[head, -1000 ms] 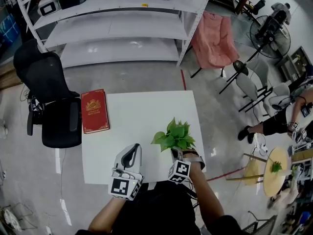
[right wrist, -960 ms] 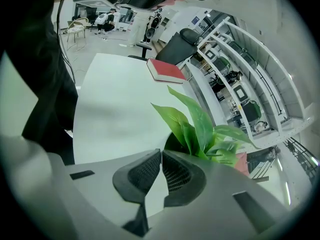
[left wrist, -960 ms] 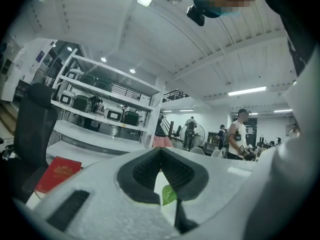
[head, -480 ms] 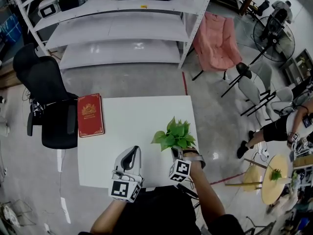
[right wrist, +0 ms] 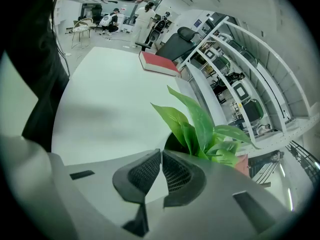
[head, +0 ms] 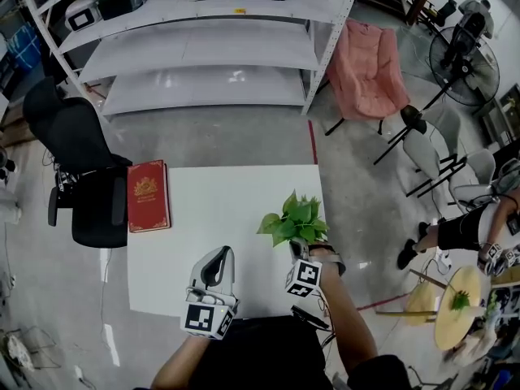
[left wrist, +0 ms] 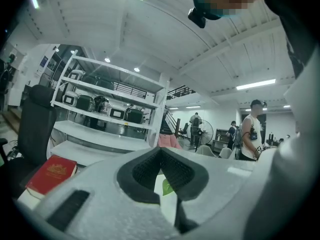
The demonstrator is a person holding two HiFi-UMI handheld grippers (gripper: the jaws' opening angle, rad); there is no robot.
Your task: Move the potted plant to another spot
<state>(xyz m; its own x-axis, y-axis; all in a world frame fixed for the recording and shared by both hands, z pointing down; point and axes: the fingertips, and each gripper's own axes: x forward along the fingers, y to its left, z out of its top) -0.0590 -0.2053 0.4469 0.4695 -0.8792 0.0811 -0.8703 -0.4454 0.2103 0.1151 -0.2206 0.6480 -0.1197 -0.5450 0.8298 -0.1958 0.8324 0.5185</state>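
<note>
Green cargo: nudged potted plant (head: 294,218) far-right with right gripper (head: 297,249) clamped on rim; held left gripper (head: 218,257) closed, empty; move begun.

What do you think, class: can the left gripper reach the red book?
Probably yes: only bare table lies between the left gripper and red book; the potted plant is off in the right gripper.

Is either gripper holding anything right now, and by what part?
The right gripper has its jaws closed on the potted plant, pinching the pot's near rim under the leaves. The left gripper is shut, empty.
</note>
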